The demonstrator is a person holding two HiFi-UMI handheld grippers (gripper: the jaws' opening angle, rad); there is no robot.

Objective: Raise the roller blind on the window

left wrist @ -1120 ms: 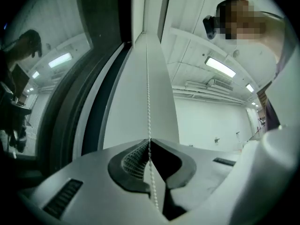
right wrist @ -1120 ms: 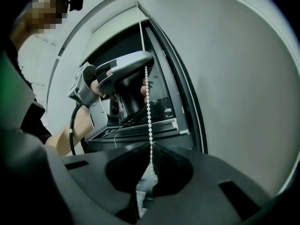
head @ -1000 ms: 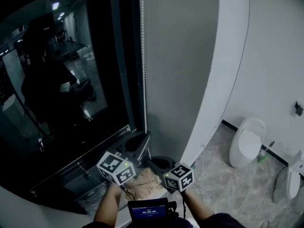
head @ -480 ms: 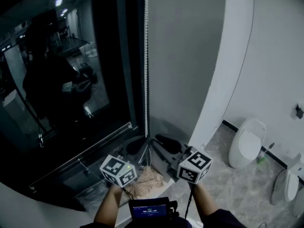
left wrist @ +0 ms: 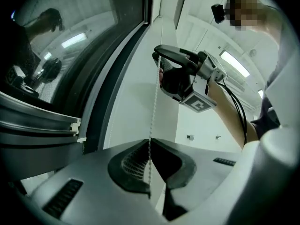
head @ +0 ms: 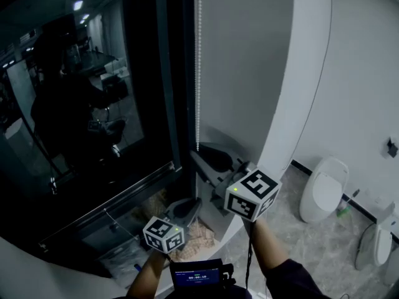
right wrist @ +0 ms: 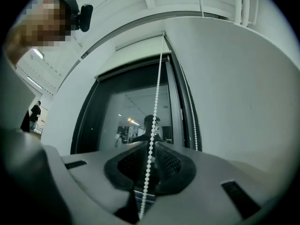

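Gripping the bead chain (left wrist: 154, 102) low down, my left gripper (left wrist: 150, 142) has its two dark pads pinched together on the beads, the chain rising straight up out of the closed tips. From the head view, this left gripper (head: 185, 205) sits at the bottom of the chain (head: 198, 73), with its marker cube nearest to me.

Higher on the same chain is my right gripper (head: 198, 157), its marker cube tilted towards me. In the right gripper view, its jaws have just been opening and now stand apart. The chain (right wrist: 157, 88) runs loose through the gap in the right gripper (right wrist: 151, 146) without being pressed.

Left of the chain is the window (head: 93, 104): dark glass in a dark frame, showing a dim reflection of a person and ceiling lights. The chain hangs along the frame's right edge. Looking up it from the right gripper, it ends at a pale band (right wrist: 136, 45) across the top of the window. I cannot tell whether that band is the roller blind.

Right of the chain stands a plain grey panel (head: 243, 61), then a curved white wall (head: 305, 73). Far to the right of the chain, a white toilet (head: 324, 185) stands on a marbled floor.
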